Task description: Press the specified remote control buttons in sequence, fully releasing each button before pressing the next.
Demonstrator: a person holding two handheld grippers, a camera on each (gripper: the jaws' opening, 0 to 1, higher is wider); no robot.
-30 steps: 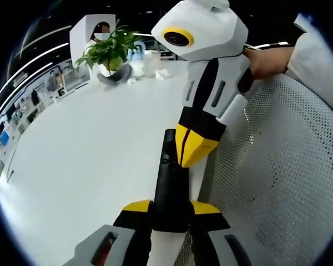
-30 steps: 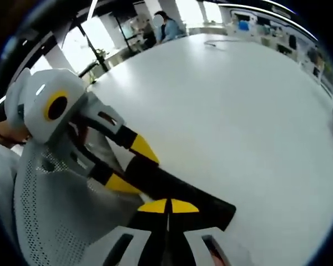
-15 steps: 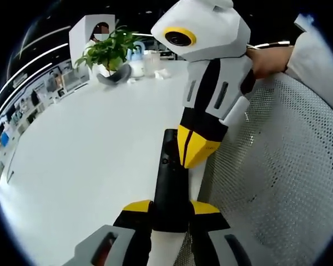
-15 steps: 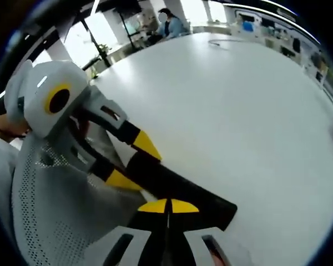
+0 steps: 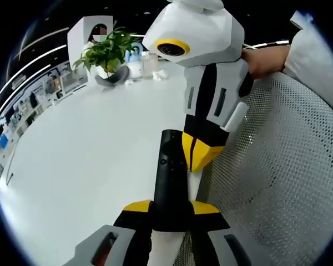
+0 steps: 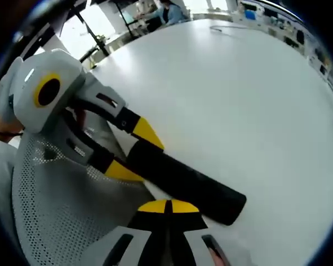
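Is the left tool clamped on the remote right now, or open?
Clamped. In the left gripper view, the left tool's yellow tips sit against both sides of the black remote, which is held above the white table.

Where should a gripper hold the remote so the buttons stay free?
Probably by the near end of the remote, jaws across its narrow width on the long side edges, as the left gripper has it. The body is long and slim, so its button face stays open for the right gripper to come from above.
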